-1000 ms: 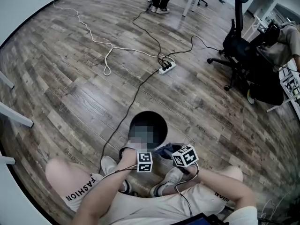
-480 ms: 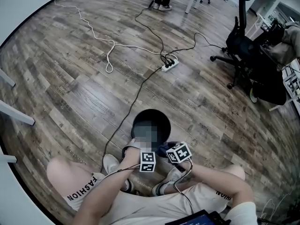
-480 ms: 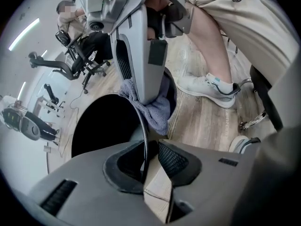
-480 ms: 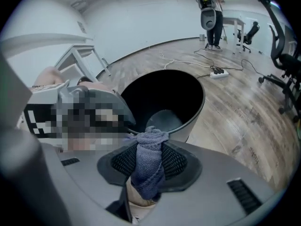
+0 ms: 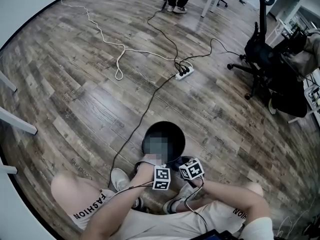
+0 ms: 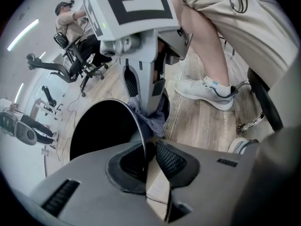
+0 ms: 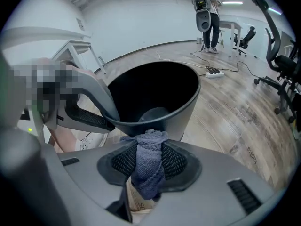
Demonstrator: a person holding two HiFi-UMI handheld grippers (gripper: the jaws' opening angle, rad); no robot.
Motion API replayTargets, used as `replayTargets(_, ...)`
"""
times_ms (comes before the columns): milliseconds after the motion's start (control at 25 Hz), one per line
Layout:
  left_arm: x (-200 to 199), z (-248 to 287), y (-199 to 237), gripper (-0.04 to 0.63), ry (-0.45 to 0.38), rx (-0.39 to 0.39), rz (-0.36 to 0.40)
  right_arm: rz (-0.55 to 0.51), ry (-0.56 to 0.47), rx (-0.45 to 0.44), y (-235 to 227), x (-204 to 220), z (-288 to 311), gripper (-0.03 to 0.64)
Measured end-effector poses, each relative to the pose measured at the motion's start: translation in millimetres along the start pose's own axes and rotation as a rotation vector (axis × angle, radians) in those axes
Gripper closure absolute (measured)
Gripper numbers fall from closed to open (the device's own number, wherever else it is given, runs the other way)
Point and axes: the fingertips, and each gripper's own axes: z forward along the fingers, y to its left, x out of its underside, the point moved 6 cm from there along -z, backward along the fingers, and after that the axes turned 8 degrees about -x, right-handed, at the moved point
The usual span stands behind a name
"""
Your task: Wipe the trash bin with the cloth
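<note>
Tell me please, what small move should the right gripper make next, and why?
Probably press the cloth against the trash bin's outer wall and slide it sideways. The right gripper is shut on the cloth just at that wall, and the left gripper, whose jaws have just been closing, holds the rim between them.

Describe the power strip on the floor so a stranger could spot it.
From the black trash bin at the person's feet, follow the black cable away across the wooden floor. It ends at the power strip: a white bar with black plugs, left of the black office chair.
</note>
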Motion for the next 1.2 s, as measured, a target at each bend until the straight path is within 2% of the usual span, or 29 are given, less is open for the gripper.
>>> replayTargets(360,1,-1,0,0.526,-0.005,-0.009,-0.019,-0.074,0.015,0.05,-18,21,47,0.491)
replayTargets(520,1,-1,4,0.529,0.005,-0.014,-0.063,-0.106,0.047,0.082,-38,34,80,0.491)
replayTargets(640,4,1,7,0.529,0.008,-0.022,-0.062,-0.132,0.054,0.106,-58,41,106,0.491)
replayTargets(840,-1,1,-1,0.529,0.008,-0.015,-0.077,-0.058,0.148,0.081,-74,74,147,0.491)
replayTargets(960,0,4,4,0.529,0.011,-0.02,-0.078,-0.019,0.177,0.12,-74,65,149,0.491)
replayTargets(1040,2,1,3,0.528,0.001,-0.003,-0.105,0.012,0.197,0.122,-64,66,143,0.491)
replayTargets(1120,2,-6,1,0.49,-0.036,0.025,-0.149,0.065,0.214,0.083,-51,70,129,0.491)
replayTargets(1200,4,-11,3,0.408,-0.057,0.036,-0.155,0.086,0.208,0.045,-40,65,106,0.491)
